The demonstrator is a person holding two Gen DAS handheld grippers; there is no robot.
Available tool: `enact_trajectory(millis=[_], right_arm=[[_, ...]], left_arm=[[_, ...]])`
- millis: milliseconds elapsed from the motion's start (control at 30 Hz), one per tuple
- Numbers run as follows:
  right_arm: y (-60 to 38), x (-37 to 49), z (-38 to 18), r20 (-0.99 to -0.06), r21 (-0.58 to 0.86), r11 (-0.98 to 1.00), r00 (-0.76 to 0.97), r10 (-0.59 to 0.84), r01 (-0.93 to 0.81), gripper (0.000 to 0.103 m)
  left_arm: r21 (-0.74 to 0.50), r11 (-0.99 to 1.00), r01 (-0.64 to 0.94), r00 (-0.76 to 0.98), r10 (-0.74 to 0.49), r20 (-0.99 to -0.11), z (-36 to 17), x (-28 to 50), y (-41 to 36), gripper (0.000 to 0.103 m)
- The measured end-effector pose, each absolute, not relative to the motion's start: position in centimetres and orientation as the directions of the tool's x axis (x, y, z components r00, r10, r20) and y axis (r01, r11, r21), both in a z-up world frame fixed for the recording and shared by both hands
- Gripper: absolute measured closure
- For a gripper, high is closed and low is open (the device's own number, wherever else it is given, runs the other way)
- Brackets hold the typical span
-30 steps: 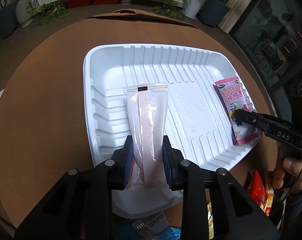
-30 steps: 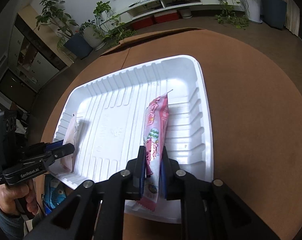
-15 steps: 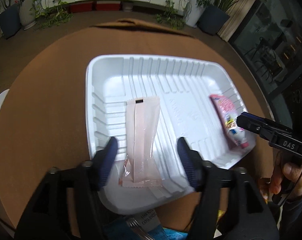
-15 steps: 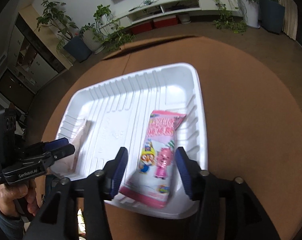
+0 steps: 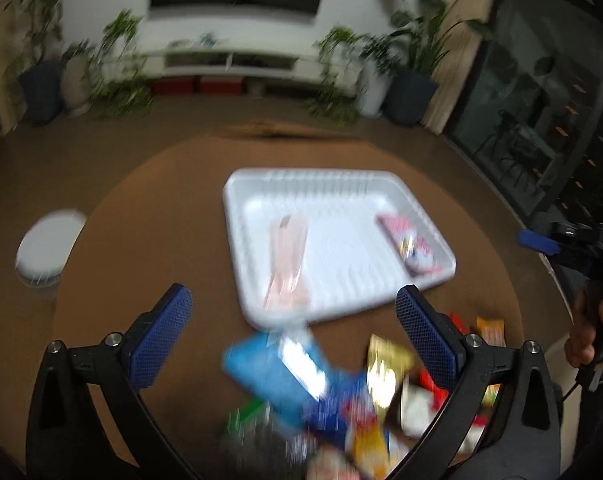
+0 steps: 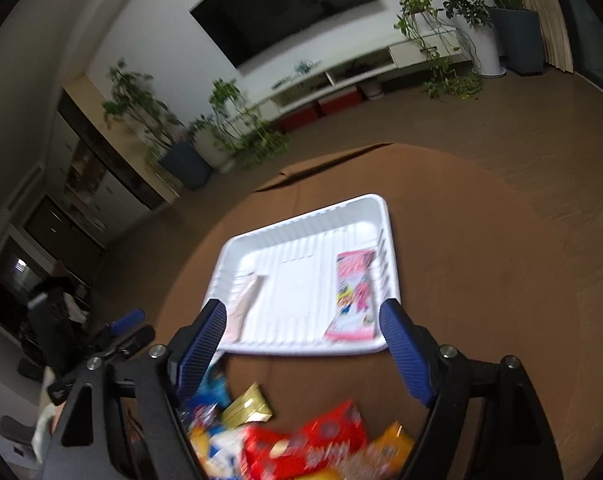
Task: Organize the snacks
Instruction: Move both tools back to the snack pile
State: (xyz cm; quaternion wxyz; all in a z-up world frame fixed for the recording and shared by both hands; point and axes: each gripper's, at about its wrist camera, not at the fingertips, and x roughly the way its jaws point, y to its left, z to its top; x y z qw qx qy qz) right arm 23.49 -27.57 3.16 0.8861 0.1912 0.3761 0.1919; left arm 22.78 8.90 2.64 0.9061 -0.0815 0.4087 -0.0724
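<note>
Loose snack pile (image 6: 293,440) lies on the round table (image 5: 149,248), at its near edge, directly beneath both tools. White tray (image 5: 441,276), beyond the pile, holds two packets lying lengthwise, open floor between them. Left gripper (image 5: 291,322) and right gripper (image 6: 301,330) gape wide, both empty. Right appears marginally nearer the red packets.

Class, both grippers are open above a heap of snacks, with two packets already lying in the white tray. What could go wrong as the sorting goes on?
1. The loose snacks overlap in a heap, so a gripper may pinch two packets at once.
2. The pale packet lies near the tray edge and could slide out if nudged.
3. The left gripper and right gripper hang over the same heap and might collide.
</note>
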Motion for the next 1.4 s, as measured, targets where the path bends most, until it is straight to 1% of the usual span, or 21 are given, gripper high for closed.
enact_trajectory(millis=[67,133,267,367,467,600,667,733,800,900,933,1000,1067,1100,1200,1267,1333,1400], right_arm=[[-27.3,21.0,3.1,-0.582,0.471,0.857,0.656,0.48,-0.209,0.022],[-26.8,18.4,2.6,-0.581,0.454,0.863,0.661,0.475,-0.221,0.022],[-25.6,13.5,0.9,-0.593,0.417,0.875,0.656,0.467,-0.245,0.022],[-24.5,11.0,-0.5,-0.607,0.421,0.87,0.633,0.48,-0.256,0.022],[-23.0,8.7,-2.2,-0.638,0.391,0.884,0.616,0.462,-0.257,0.022],[-20.7,6.8,-4.5,-0.663,0.385,0.879,0.578,0.475,-0.281,0.022],[-19.3,6.6,-5.3,-0.685,0.381,0.879,0.55,0.478,-0.289,0.022],[-17.8,6.6,-5.6,-0.704,0.331,0.892,0.549,0.451,-0.308,0.022],[-16.6,6.4,-5.9,-0.717,0.302,0.896,0.543,0.438,-0.325,0.024],[-15.6,6.3,-6.3,-0.73,0.298,0.893,0.521,0.441,-0.338,0.032],[-15.5,6.2,-6.3,-0.727,0.303,0.888,0.52,0.449,-0.345,0.035],[-15.7,6.1,-6.1,-0.715,0.311,0.883,0.525,0.461,-0.351,0.035],[-16.3,5.9,-5.8,-0.701,0.315,0.889,0.551,0.454,-0.332,0.035],[-16.7,6.1,-5.6,-0.699,0.315,0.894,0.56,0.445,-0.318,0.035],[-17.8,6.2,-5.5,-0.696,0.319,0.9,0.571,0.436,-0.298,0.035],[-18.2,6.3,-5.6,-0.699,0.321,0.902,0.57,0.432,-0.29,0.035],[-18.5,6.1,-5.7,-0.697,0.324,0.902,0.572,0.432,-0.286,0.035],[-18.7,6.2,-5.8,-0.697,0.327,0.9,0.57,0.435,-0.287,0.035]], left_arm=[[-0.253,0.967,0.007,0.671,-0.192,-0.716,2.6,20.0,9.8,0.0],[-0.273,0.962,-0.03,0.681,-0.181,-0.71,1.9,17.0,10.3,0.0],[-0.346,0.936,-0.068,0.669,-0.214,-0.712,-0.3,12.2,10.4,0.0],[-0.358,0.929,-0.093,0.646,-0.217,-0.731,-2.1,9.1,9.9,0.0],[-0.338,0.936,-0.096,0.628,-0.206,-0.75,-3.4,6.6,9.0,0.0],[-0.369,0.926,-0.078,0.607,-0.249,-0.755,-4.5,4.7,8.0,0.0],[-0.365,0.929,-0.061,0.606,-0.256,-0.753,-4.5,4.3,7.7,0.001],[-0.368,0.929,-0.046,0.616,-0.264,-0.742,-4.2,4.0,7.5,0.001],[-0.376,0.926,-0.029,0.621,-0.278,-0.733,-4.0,4.0,7.4,0.001],[-0.366,0.93,-0.012,0.62,-0.28,-0.733,-3.5,4.6,7.3,0.002],[-0.369,0.929,-0.008,0.62,-0.285,-0.731,-3.2,4.9,7.4,0.006],[-0.388,0.922,0.017,0.621,-0.314,-0.719,-2.7,5.6,7.2,0.013],[-0.373,0.927,0.043,0.61,-0.319,-0.725,-2.4,6.8,6.3,0.019],[-0.364,0.93,0.054,0.601,-0.321,-0.732,-2.2,7.4,5.7,0.024],[-0.343,0.935,0.09,0.577,-0.33,-0.747,-2.1,9.2,3.8,0.027],[-0.331,0.939,0.098,0.555,-0.328,-0.765,-2.8,10.5,2.7,0.036],[-0.328,0.94,0.092,0.521,-0.326,-0.789,-3.8,11.8,2.0,0.054],[-0.326,0.942,0.085,0.501,-0.323,-0.803,-4.3,12.6,1.8,0.061]])
